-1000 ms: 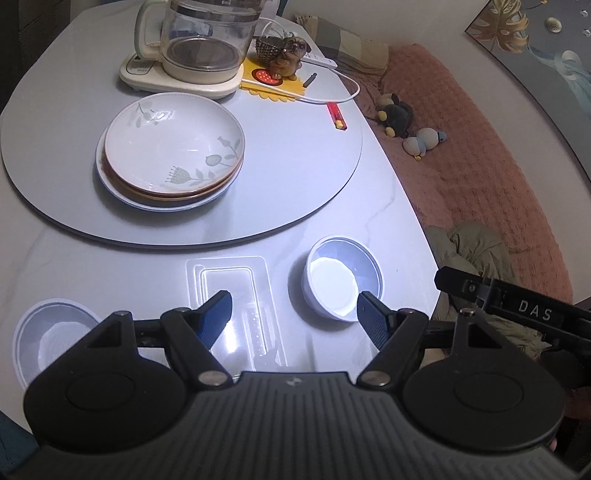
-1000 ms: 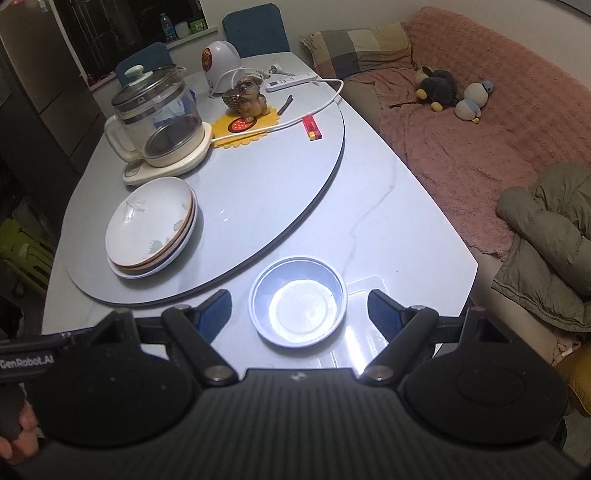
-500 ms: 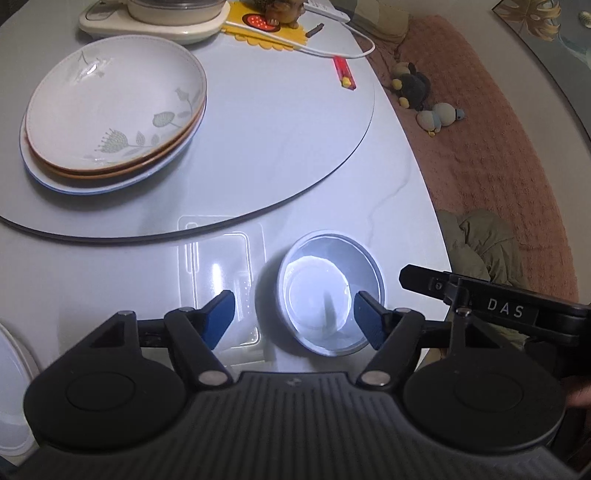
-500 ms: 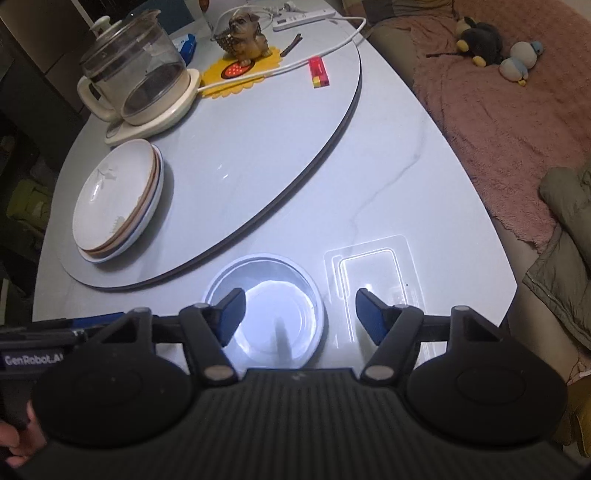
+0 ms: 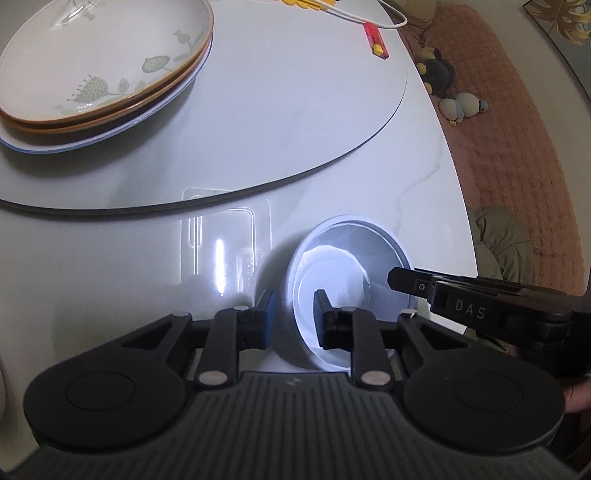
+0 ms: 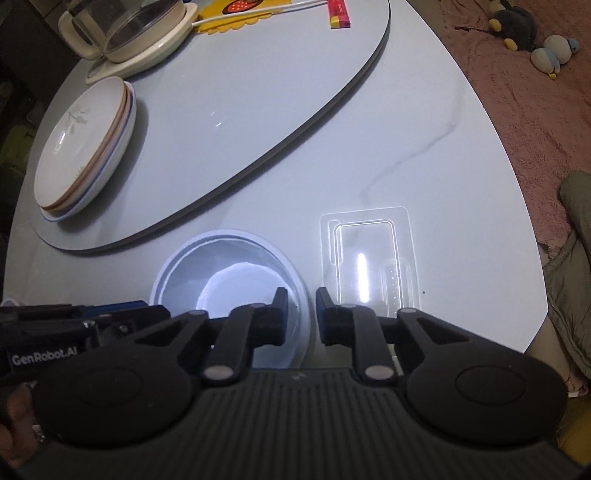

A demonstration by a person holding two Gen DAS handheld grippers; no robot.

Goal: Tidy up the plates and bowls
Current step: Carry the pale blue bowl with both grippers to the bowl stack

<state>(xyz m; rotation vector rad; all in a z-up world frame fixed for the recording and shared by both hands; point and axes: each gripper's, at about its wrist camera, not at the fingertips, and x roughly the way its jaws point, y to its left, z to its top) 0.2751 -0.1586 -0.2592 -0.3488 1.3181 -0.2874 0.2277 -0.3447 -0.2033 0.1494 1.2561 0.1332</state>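
Observation:
A small white bowl [image 5: 351,258] sits on the white table near its front edge; it also shows in the right wrist view [image 6: 221,266]. My left gripper [image 5: 293,314] is shut on the bowl's left rim, one finger inside and one outside. My right gripper [image 6: 301,314] is shut on the bowl's right rim in the same way. A stack of floral plates [image 5: 99,62] lies on the grey turntable [image 5: 295,110] at the far left; the right wrist view shows the stack [image 6: 85,147] too.
A clear plastic tray [image 6: 369,254] lies flat beside the bowl. A glass kettle on a cream base [image 6: 136,33], a yellow mat and a red lighter [image 6: 340,14] are at the back of the turntable. A pink sofa with plush toys [image 5: 461,107] runs along the right.
Both grippers dropped down to the bowl and closed on opposite sides of its rim. They were open and higher before.

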